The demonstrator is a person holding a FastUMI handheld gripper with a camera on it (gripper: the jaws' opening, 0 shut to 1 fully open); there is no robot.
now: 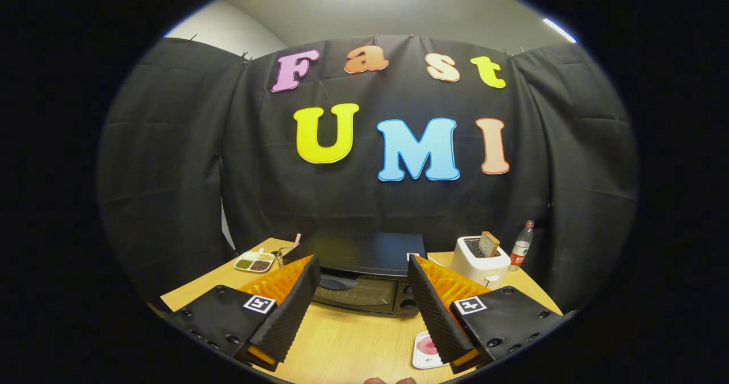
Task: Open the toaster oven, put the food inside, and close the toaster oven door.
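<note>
Gripper view, from low over the tabletop (353, 344), has the hand-held gripper (361, 310) with its two fingers spread wide and nothing between them but bare wood; that spread, and the aim straight ahead, reads to me as a lining-up for the oven door, not a grasp of anything yet. Centre of the frame, just beyond the fingertips, stands the toaster oven (364, 276): a low dark box with a flat matte top, a glossy glass door that looks closed, and round knobs (408, 297) stacked down its right side; I judge the opening step not yet done. Lower in the frame, beside the inner face of the right finger, lies a small white tray with pink food (424, 351), partly hidden by that finger; set close in front of the oven, it is probably what goes inside. Right of the oven sits a white pop-up toaster (477, 263), smooth and rounded, with a slice of brown bread (488, 243) standing up out of its slot; a clear plastic bottle (521, 246) with a red label stands just right of it. Left of the oven, toward the table's far corner, rests a white divided dish (254, 261) holding green, brown and pale grains; the finger pads (290, 310) are ribbed, which should help on the door's handle; the tabletop is pale, smooth wood grain.
</note>
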